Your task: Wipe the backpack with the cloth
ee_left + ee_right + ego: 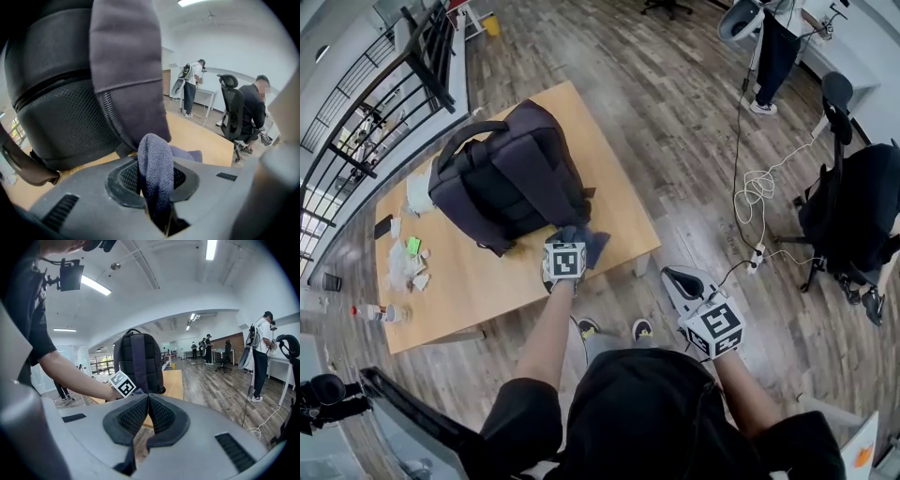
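A dark backpack (506,178) lies on the wooden table (609,178), its handle toward the far side. My left gripper (567,246) is at the backpack's near corner, shut on a blue-grey cloth (595,244) that rests against the bag's lower edge. In the left gripper view the folded cloth (154,161) stands up from between the jaws of the left gripper (154,185), just below the backpack (65,108) and its strap. My right gripper (672,277) hangs off the table's near right corner, over the floor. Seen in its own view, the right gripper (148,404) is shut and empty, facing the backpack (138,359).
Small items lie at the table's left end: a white roll (419,195), a green piece (412,246), a phone (382,227). A bottle (380,313) stands by the left edge. A white cable (757,187) runs over the floor at right, near a person in an office chair (853,206).
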A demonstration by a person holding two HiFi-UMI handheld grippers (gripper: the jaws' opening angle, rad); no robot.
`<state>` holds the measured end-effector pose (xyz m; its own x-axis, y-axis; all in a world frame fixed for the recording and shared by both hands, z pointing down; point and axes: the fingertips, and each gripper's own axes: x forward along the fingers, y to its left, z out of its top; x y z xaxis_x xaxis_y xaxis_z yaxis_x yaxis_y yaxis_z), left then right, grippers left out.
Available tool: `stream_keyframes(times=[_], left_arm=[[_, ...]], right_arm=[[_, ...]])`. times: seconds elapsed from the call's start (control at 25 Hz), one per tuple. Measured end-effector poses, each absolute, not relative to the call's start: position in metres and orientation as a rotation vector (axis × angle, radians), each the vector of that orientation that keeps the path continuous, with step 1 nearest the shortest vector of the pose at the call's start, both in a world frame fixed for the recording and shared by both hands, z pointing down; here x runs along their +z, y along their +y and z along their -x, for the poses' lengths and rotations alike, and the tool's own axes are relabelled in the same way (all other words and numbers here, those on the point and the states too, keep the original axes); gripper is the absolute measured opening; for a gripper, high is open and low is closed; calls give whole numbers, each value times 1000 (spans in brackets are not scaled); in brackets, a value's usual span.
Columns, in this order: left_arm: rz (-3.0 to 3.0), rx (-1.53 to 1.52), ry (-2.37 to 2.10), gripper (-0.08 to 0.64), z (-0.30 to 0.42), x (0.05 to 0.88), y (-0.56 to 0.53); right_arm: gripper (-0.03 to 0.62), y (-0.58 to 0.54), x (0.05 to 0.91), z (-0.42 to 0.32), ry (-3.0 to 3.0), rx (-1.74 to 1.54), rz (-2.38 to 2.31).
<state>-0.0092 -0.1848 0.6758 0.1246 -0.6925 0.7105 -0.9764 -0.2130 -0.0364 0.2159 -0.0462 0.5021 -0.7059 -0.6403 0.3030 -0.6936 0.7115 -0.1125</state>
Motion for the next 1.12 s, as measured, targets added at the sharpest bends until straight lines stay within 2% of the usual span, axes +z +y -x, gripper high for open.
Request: stream_keyframes(times=[0.12,0.28,0.4,0.68,0.8,0.88,1.12], left_arm=[[-2010,849,-1610,66,11,673,-182],[-2207,820,-1648,66,-11,622,-185],[-2348,722,-1791,66,-16,544,-192],[-2390,361,-2187,66,29,337,-207],[-2429,320,-2351,66,35,268,-203],[-2428,388,-2317,66,33,267,-213],[-2340,463,-2243,66,24,336,-218]], right_arm=[[13,-45,500,-214,-2684,309,-1052],[13,-46,496,-214,-2694,296,-1045],[13,-46,494,-211,-2705,292,-1034],[13,-46,486,-203,-2736,270,-1021],[12,-48,484,-201,-2748,269,-1017],[14,-48,484,-198,-2751,267,-1010],[13,-44,483,-194,-2766,265,-987]])
